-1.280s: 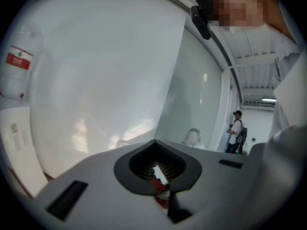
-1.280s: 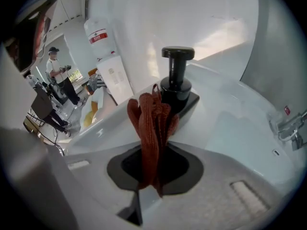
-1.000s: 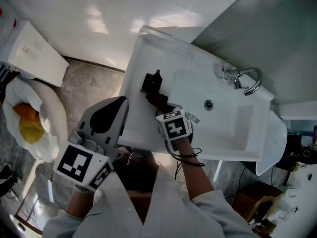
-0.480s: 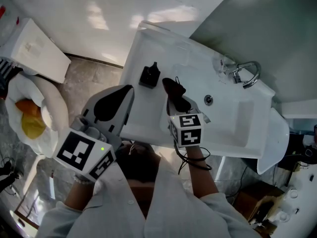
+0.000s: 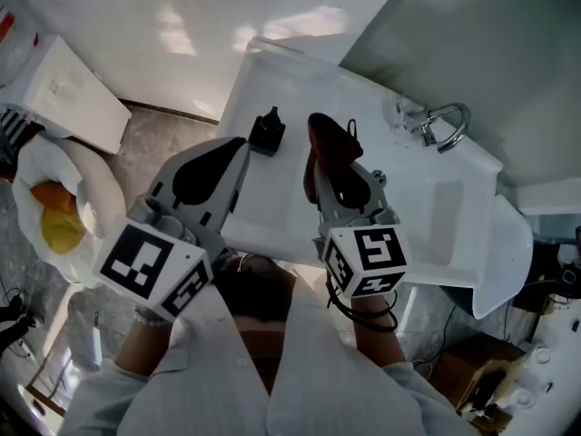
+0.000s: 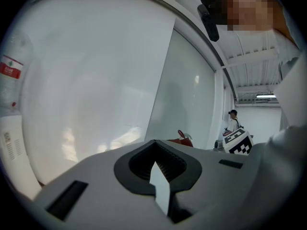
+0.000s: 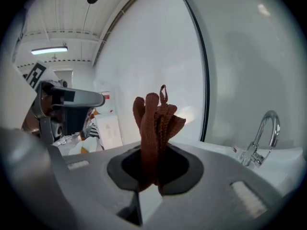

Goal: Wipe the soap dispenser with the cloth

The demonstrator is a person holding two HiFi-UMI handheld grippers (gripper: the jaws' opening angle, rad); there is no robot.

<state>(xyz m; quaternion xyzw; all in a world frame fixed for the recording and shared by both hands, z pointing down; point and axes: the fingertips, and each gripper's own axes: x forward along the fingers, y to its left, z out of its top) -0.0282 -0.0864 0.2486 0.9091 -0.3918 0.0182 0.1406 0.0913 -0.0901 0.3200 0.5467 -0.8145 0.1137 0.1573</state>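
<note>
The left gripper (image 5: 229,160), jaws together on nothing, hangs off the sink's (image 5: 268,230) near rim, probably parked out of the way. At its one o'clock the black soap dispenser (image 5: 267,133) stands on the sink's left ledge, close to the outer edge. At the dispenser's three o'clock the right gripper (image 5: 338,182) clamps the rust-brown cloth (image 5: 324,143), bunched upward for wiping; open basin lies further right, tap (image 5: 442,123) beyond

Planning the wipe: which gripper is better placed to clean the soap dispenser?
Right. The right gripper is shut on the cloth, near the soap dispenser; the left gripper is shut and empty.
</note>
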